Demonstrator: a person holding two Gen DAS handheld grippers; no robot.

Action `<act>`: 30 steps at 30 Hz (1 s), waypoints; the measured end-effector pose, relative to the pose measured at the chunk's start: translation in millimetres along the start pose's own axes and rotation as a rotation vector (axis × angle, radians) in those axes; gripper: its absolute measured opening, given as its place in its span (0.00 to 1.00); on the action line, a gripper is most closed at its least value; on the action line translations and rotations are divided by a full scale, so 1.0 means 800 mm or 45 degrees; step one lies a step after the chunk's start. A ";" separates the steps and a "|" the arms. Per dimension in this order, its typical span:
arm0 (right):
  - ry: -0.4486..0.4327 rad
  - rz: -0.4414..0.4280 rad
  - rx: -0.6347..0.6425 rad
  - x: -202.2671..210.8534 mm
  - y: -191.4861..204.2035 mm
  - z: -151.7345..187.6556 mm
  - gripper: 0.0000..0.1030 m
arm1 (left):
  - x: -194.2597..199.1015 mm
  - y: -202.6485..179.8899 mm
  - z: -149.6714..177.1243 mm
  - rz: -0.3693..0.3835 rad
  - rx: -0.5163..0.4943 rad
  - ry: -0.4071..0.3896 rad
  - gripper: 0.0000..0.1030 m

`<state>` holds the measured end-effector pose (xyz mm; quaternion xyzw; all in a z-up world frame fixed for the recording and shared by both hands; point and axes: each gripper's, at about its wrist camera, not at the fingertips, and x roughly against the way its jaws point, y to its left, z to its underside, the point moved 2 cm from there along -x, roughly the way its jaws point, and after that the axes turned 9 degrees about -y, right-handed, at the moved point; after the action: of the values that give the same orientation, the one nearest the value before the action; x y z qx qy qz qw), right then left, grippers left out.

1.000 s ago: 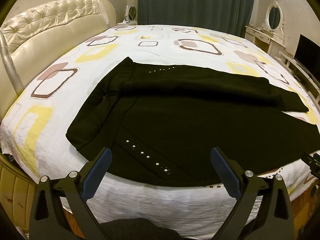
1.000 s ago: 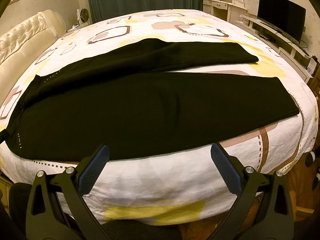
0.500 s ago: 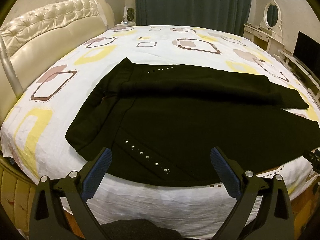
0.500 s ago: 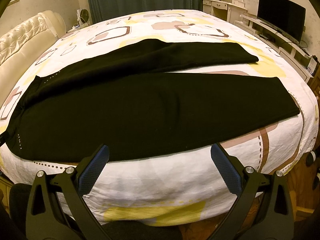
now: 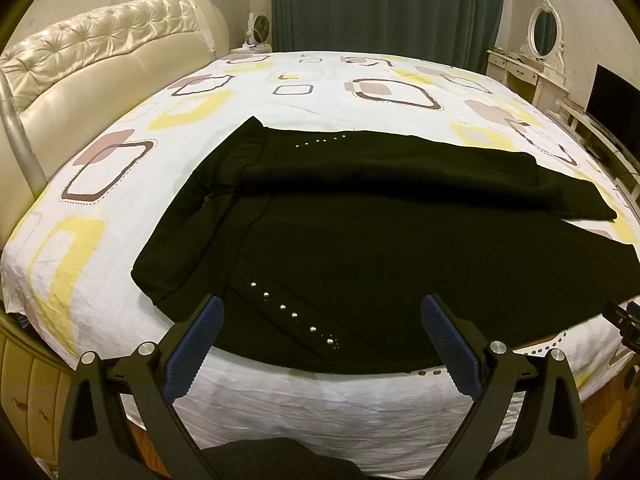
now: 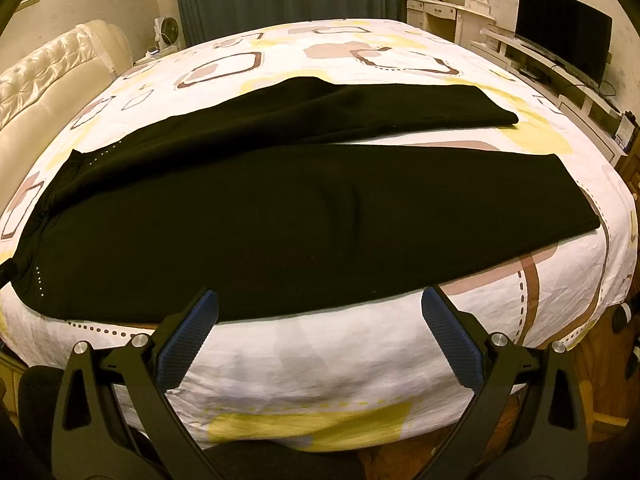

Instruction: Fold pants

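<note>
The black pants [image 5: 360,232] lie spread flat across the bed [image 5: 280,92], waistband toward the cream headboard [image 5: 100,64], both legs running toward the foot end with a narrow strip of sheet showing between them. Their near edge runs close along the mattress's front edge. The left tongs [image 5: 320,320] hover wide open, gripping nothing, by the studded hip; the right tongs [image 6: 320,312] hover equally open and empty before the near leg's long edge. Bare patterned sheet stretches beyond the far leg.

Cream tufted headboard [image 5: 100,56], dark teal curtains [image 5: 384,4], white vanity mirror [image 5: 544,34], television [image 6: 562,46]
</note>
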<state>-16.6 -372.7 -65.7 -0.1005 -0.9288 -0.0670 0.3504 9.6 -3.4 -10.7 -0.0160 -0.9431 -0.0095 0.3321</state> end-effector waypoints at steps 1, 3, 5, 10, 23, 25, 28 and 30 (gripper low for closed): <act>0.000 -0.002 -0.001 0.000 0.000 0.000 0.98 | 0.000 0.000 0.000 -0.002 -0.002 -0.001 0.95; 0.001 -0.004 -0.004 0.000 0.000 0.000 0.98 | 0.001 -0.001 0.000 0.000 -0.002 0.001 0.95; 0.000 -0.003 -0.008 0.000 0.000 0.001 0.98 | 0.001 -0.001 -0.001 0.000 -0.005 -0.001 0.95; 0.007 -0.008 -0.014 0.000 0.000 -0.001 0.98 | 0.002 -0.003 -0.002 0.005 -0.010 -0.002 0.95; 0.010 -0.011 -0.011 -0.001 0.000 0.000 0.98 | 0.003 -0.005 -0.002 0.015 -0.010 -0.009 0.95; 0.014 -0.012 -0.014 -0.002 0.000 0.001 0.98 | 0.002 -0.005 -0.001 0.018 -0.006 -0.003 0.95; 0.011 -0.015 -0.017 -0.002 -0.001 0.000 0.98 | 0.001 -0.004 -0.002 0.022 -0.001 -0.002 0.95; 0.007 -0.019 -0.024 -0.001 -0.002 -0.001 0.98 | 0.002 -0.005 -0.003 0.023 -0.003 -0.007 0.95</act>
<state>-16.0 -374.1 -65.8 -0.0966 -0.9279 -0.0785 0.3514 10.1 -7.5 -7.9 -0.0250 -0.9438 -0.0075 0.3294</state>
